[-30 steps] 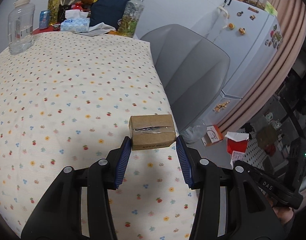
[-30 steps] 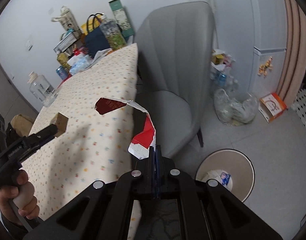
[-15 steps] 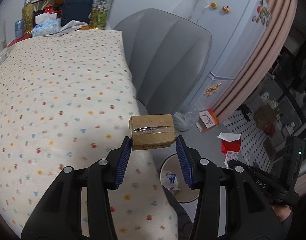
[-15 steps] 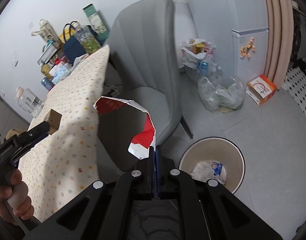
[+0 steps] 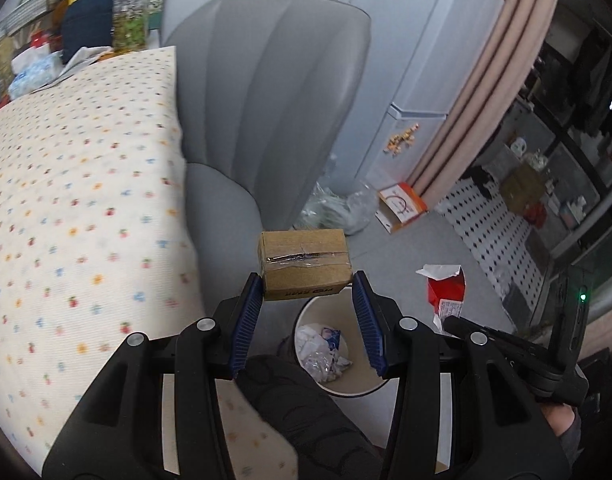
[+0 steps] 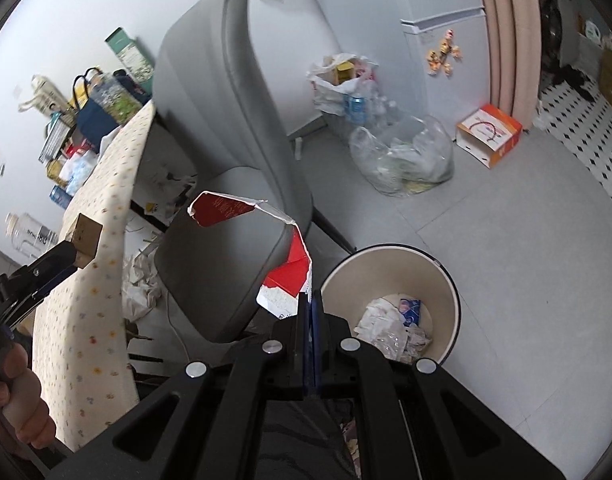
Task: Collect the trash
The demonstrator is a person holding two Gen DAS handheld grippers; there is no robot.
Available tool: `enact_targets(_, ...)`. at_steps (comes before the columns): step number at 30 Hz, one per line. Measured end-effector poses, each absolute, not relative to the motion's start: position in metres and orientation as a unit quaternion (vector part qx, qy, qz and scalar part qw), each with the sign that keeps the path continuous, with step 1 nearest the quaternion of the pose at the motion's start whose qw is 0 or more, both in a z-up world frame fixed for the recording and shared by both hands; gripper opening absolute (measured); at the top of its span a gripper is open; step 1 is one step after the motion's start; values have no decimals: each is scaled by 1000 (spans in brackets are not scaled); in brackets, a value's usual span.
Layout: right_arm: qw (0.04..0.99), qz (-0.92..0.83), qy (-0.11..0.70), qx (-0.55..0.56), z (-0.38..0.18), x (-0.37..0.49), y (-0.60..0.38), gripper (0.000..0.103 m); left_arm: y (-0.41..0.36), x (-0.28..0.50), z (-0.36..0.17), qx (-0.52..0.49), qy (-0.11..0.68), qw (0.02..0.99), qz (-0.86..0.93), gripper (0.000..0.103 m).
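My left gripper [image 5: 308, 286] is shut on a small taped cardboard box [image 5: 304, 263] and holds it in the air above a round cream trash bin [image 5: 333, 350] on the floor. The box also shows in the right wrist view [image 6: 84, 239]. My right gripper [image 6: 310, 304] is shut on a torn red and white paper carton [image 6: 283, 258], just left of the bin [image 6: 390, 304]. The carton shows in the left wrist view [image 5: 445, 290] to the right of the bin. The bin holds crumpled paper and wrappers.
A table with a dotted cloth [image 5: 77, 200] is at the left. A grey chair [image 5: 265, 92] stands beside it. A clear bag of trash [image 6: 406, 160], an orange and white box [image 6: 488, 132] and a white fridge [image 5: 426, 40] stand beyond on the grey floor.
Both grippers have swung right, away from the table and over the floor toward the bin. The box has left the table top and now hangs above the bin.
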State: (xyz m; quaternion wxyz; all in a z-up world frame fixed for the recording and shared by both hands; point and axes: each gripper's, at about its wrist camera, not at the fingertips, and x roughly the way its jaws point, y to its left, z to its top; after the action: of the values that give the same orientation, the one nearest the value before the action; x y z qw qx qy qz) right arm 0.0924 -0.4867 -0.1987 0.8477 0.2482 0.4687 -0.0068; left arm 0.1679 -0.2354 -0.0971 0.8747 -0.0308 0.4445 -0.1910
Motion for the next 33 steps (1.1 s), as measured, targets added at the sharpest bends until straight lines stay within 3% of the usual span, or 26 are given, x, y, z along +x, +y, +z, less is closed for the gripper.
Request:
enact_targets(6, 828, -17, 490, 272, -234, 99, -504, 8, -261, 172, -110, -11, 463, 864, -200, 46)
enact_targets(7, 823, -24, 494, 280, -243, 99, -509, 20, -265, 172, -112, -8, 465, 862, -200, 46)
enact_targets(8, 821, -30, 493, 285, -246, 98, -512, 44, -268, 172, -114, -3, 467, 861, -202, 46)
enact_targets(9, 822, -42, 487, 292, -249, 95, -519, 49, -272, 171, -115, 2, 468, 860, -203, 46)
enact_targets(29, 835, -98, 433, 326, -216, 46, -593, 53, -366, 175, -160, 60, 514, 814, -264, 47)
enact_targets(33, 841, -104, 422, 322, -206, 44, -595, 59, -369, 176, -162, 35, 520, 806, -280, 85)
